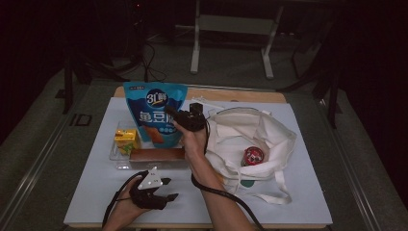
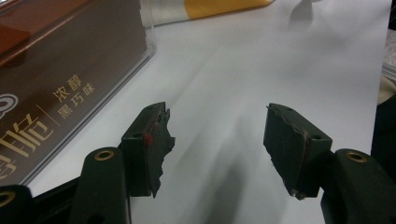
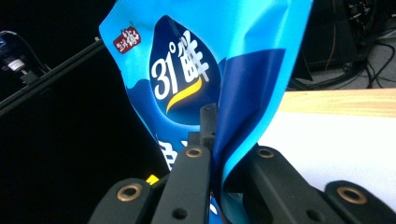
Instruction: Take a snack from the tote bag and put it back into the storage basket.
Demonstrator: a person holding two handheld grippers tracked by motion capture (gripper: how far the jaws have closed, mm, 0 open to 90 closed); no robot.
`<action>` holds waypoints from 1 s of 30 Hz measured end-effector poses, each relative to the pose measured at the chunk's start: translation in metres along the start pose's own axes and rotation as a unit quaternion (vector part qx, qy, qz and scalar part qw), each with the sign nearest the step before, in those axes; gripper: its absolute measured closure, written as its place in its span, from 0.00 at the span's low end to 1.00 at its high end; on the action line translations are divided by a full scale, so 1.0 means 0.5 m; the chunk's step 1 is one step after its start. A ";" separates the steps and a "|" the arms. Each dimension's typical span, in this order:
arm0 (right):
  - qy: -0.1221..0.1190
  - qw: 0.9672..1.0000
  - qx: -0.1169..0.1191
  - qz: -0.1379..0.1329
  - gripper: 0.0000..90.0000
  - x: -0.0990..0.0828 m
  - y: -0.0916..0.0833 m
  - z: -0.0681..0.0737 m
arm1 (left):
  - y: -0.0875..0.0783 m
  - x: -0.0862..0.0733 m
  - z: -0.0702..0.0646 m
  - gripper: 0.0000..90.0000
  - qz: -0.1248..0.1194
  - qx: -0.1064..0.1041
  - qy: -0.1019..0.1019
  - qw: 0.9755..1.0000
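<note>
Two jaws of my right gripper (image 1: 185, 119) pinch the blue snack pouch (image 1: 154, 108) at its right edge; the pouch stands upright over the clear tray (image 1: 120, 161), long axis vertical. The canvas bag (image 1: 269, 137) gapes just right of that hand. My left gripper (image 1: 166, 190) rests open, empty, near the tray's front.

R gripper (image 1: 179, 117) clamped, arm outstretched; L gripper (image 1: 163, 190) jaws apart.
</note>
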State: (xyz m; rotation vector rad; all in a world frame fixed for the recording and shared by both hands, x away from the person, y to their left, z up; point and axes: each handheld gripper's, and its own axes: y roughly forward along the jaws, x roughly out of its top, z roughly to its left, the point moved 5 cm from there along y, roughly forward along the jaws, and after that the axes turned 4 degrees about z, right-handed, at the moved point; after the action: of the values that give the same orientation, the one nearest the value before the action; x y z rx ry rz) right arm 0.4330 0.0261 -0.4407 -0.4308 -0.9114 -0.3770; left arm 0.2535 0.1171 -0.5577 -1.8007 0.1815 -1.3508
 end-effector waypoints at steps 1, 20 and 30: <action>0.001 1.000 -0.003 0.001 1.00 -0.004 0.003 -0.003 | 0.000 0.000 0.000 0.45 0.000 0.000 0.001 1.000; -0.048 0.992 -0.086 0.080 0.71 -0.012 -0.037 -0.038 | 0.007 0.001 -0.004 0.44 0.007 -0.002 0.004 1.000; -0.103 0.976 -0.124 0.146 0.73 -0.033 -0.074 -0.040 | 0.010 0.001 -0.006 0.44 0.009 -0.002 0.005 1.000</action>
State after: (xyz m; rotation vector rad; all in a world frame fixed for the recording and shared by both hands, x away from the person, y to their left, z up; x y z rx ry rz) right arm 0.4190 -0.0134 -0.4577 -0.8352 -0.9877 -0.1770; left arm 0.2527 0.1120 -0.5604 -1.7923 0.2054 -1.3484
